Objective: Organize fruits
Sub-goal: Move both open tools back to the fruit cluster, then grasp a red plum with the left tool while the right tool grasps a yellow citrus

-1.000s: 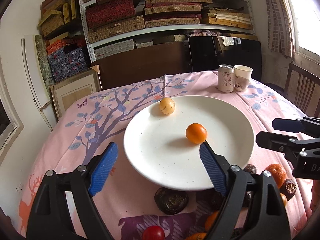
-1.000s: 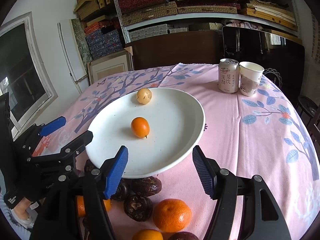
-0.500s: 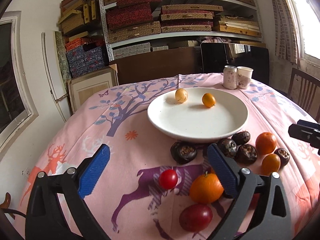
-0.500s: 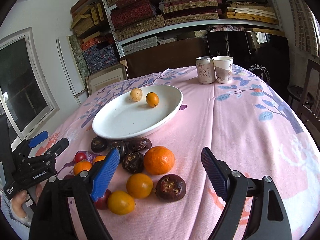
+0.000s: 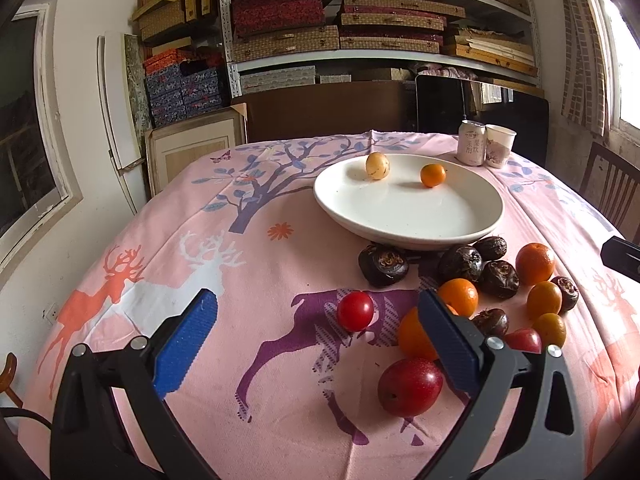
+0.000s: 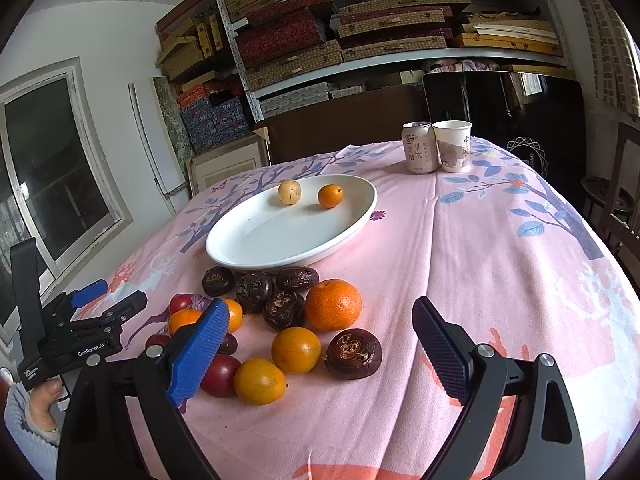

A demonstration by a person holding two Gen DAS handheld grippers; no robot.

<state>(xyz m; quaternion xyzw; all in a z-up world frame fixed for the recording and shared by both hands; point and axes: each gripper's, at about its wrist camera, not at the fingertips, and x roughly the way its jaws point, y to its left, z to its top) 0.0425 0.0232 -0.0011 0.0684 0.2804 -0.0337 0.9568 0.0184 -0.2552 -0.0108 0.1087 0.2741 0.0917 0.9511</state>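
Note:
A white plate (image 5: pixel 408 232) (image 6: pixel 240 252) holds a yellow fruit (image 5: pixel 377 165) (image 6: pixel 289 192) and a small orange (image 5: pixel 433 175) (image 6: pixel 330 195). In front of it on the pink cloth lies a pile of fruit: several oranges (image 6: pixel 333 304) (image 5: pixel 535 263), dark brown wrinkled fruits (image 6: pixel 353 353) (image 5: pixel 383 265), a red tomato (image 5: pixel 355 311) and a dark red fruit (image 5: pixel 410 386). My left gripper (image 5: pixel 316 340) is open and empty, near the tomato. My right gripper (image 6: pixel 320 352) is open and empty above the near side of the pile.
A drink can (image 6: pixel 418 147) (image 5: pixel 472 142) and a paper cup (image 6: pixel 453 145) (image 5: pixel 499 146) stand at the table's far side. Shelves of boxes (image 5: pixel 340 32) fill the back wall. A wooden chair (image 5: pixel 612 192) stands at the right.
Both grippers have pulled back from over the plate toward the near table edge, bringing the fruit pile into full view. Both stay open and empty.

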